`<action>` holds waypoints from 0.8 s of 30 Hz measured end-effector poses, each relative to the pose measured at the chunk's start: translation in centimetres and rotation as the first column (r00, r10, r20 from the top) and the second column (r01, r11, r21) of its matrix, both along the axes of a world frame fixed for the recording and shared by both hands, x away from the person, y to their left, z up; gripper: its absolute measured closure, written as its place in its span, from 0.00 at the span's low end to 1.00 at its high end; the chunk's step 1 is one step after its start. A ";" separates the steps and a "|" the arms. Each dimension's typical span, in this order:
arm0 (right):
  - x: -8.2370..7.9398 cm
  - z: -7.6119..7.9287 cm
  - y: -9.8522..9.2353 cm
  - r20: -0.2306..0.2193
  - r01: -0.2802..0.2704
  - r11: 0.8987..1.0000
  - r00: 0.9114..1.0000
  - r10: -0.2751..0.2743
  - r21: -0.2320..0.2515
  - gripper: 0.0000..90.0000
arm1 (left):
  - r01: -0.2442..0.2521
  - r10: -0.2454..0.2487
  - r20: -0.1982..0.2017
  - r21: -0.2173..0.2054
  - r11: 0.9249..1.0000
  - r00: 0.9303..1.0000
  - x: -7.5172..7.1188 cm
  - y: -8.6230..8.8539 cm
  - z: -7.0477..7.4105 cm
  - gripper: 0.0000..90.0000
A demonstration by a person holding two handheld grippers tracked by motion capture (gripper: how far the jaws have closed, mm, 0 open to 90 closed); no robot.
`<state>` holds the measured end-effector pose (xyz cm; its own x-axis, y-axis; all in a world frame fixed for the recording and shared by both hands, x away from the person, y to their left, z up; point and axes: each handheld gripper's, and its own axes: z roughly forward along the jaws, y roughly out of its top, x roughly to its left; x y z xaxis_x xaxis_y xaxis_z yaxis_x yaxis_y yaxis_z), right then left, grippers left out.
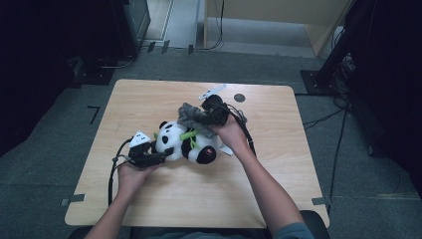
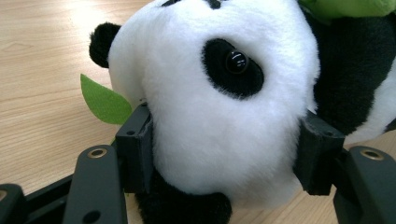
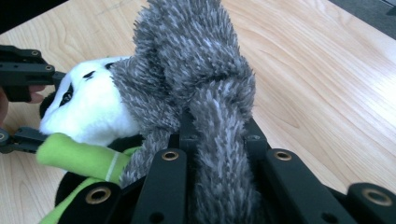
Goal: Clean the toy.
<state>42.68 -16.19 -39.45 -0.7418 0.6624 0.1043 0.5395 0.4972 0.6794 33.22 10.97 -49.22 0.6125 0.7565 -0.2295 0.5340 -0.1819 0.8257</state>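
Observation:
A black-and-white panda plush [image 1: 186, 144] lies in the middle of the wooden table [image 1: 149, 199], with a green bamboo piece [image 1: 189, 134] on its chest. My left gripper [image 1: 160, 153] is shut on the panda's white head [image 2: 210, 116]; both pads press into the fur, and a green leaf [image 2: 105, 100] sticks out beside the head. My right gripper [image 1: 200, 118] sits just behind the panda, shut on a knotted grey fuzzy scarf [image 3: 196, 70] that rises between its jaws [image 3: 217, 130]. Past the scarf are the panda [image 3: 88, 107] and the green bamboo [image 3: 79, 156].
A small dark round mark [image 1: 239, 97] sits near the table's far edge. Grey carpet surrounds the table, with cables [image 1: 323, 119] on the floor at right, a black stand [image 1: 338, 59] at back right and a wooden unit [image 1: 278, 20] behind.

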 end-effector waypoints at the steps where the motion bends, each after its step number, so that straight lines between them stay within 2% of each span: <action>1: 0.0 0.1 -0.2 0.003 0.004 1.000 1.000 -0.004 0.002 0.86 | 0.001 -0.001 0.002 0.000 1.000 1.000 0.0 0.0 0.0 0.38; 5: 0.0 1.0 -0.9 0.004 0.019 0.999 1.000 -0.019 0.039 0.86 | 0.000 0.000 -0.001 -0.003 1.000 1.000 0.0 0.1 -0.1 0.38; 7: -0.4 1.7 -0.9 0.008 0.002 0.997 1.000 -0.002 0.080 0.86 | -0.002 0.002 0.001 -0.005 1.000 1.000 0.0 0.1 -0.1 0.38; 12: -1.9 3.3 0.0 0.039 -0.047 0.992 0.998 0.043 0.120 0.86 | -0.004 0.004 0.001 -0.010 1.000 1.000 0.0 0.1 -0.1 0.38; 17: -3.4 4.1 1.3 0.061 -0.104 0.986 0.993 0.097 0.127 0.86 | -0.004 0.004 0.000 -0.012 1.000 1.000 0.0 0.1 -0.1 0.38; 19: -4.0 4.3 1.9 0.057 -0.134 0.981 0.990 0.128 0.138 0.86 | -0.004 0.004 0.000 -0.013 1.000 1.000 0.0 0.1 -0.1 0.38; 22: -4.6 4.0 3.0 0.041 -0.168 0.975 0.986 0.164 0.148 0.86 | -0.004 0.004 -0.002 -0.013 1.000 1.000 0.0 0.1 0.0 0.38; 24: -5.0 3.5 4.0 0.033 -0.192 0.973 0.981 0.189 0.131 0.86 | -0.005 0.005 -0.002 -0.014 1.000 1.000 0.0 0.1 0.0 0.38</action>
